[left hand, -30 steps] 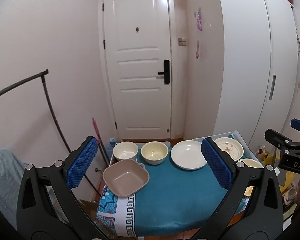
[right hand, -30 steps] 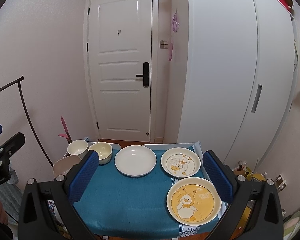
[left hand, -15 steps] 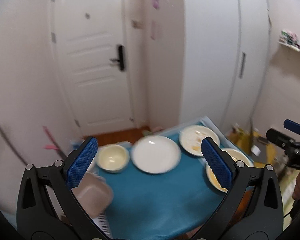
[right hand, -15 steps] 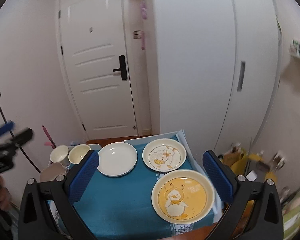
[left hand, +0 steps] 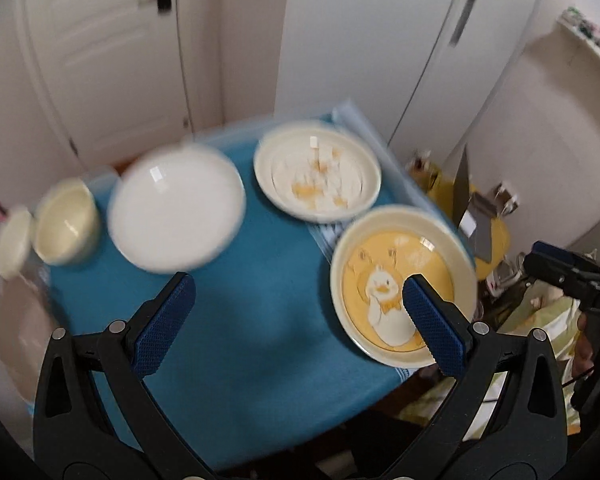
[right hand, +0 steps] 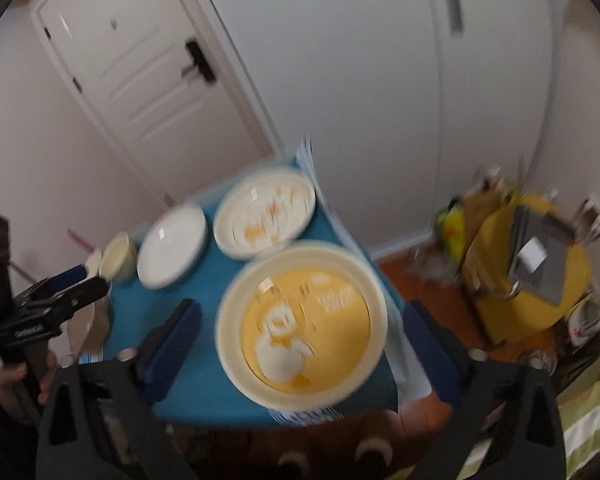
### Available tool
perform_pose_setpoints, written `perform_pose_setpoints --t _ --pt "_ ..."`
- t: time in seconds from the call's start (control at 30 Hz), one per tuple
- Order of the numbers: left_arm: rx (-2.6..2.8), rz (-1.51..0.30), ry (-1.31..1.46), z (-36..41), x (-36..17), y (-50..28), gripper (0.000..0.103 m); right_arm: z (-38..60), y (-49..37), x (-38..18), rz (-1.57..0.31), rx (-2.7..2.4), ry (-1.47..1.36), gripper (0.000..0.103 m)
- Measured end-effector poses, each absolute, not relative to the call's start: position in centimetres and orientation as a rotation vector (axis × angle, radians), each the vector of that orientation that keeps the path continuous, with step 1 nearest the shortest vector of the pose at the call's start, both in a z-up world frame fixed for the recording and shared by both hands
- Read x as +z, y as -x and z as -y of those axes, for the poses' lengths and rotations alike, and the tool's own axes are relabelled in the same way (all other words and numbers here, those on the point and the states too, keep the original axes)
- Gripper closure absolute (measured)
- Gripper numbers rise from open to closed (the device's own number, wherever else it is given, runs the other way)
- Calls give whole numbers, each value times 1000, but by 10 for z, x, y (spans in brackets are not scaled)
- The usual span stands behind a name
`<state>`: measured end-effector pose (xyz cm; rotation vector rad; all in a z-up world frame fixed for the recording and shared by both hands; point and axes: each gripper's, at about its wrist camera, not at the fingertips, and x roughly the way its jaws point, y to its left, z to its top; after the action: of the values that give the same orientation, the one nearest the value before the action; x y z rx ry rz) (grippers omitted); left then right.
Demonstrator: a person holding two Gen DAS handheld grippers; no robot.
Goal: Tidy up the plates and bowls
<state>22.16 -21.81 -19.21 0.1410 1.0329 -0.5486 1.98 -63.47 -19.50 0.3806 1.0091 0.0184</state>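
A yellow duck plate lies at the near right corner of the blue-covered table. Behind it is a cream duck plate. A plain white plate, a cream bowl, a small white bowl and a brown square bowl run along the left. My left gripper is open above the table's near middle. My right gripper is open, with the yellow plate between its fingers in view. Both views are blurred.
A white door and white wardrobe stand behind the table. Yellow bags and clutter sit on the floor to the right. The other gripper shows at each view's edge, the left one in the right wrist view.
Both grippers have swung right and tilted down toward the table. The yellow duck plate now looms large in both views. Both stay open.
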Motion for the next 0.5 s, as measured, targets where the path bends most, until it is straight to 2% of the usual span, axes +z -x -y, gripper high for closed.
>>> perform_pose_setpoints --t 0.1,0.17,0.23,0.37,0.43,0.47,0.5 --pt "-510 -1135 -98 233 -232 -221 2 649 -28 -230 -1107 93 -387 31" --pt "-480 -1187 -82 242 -257 -221 6 658 -35 -252 -1167 141 -389 37" --pt "-455 -1220 -65 249 -271 -219 16 666 -41 -273 -1219 189 -389 44" --pt "-413 -1278 -27 260 -299 -217 29 675 -56 -296 -1272 243 -363 55" --pt "-405 -1294 -16 264 -308 -216 44 679 -64 -304 -1280 273 -350 62" --pt "-404 -1302 -9 265 -310 -215 48 680 -67 -305 -1280 285 -344 69" --pt "-404 -1305 -5 267 -311 -215 55 681 -71 -306 -1281 299 -333 71"
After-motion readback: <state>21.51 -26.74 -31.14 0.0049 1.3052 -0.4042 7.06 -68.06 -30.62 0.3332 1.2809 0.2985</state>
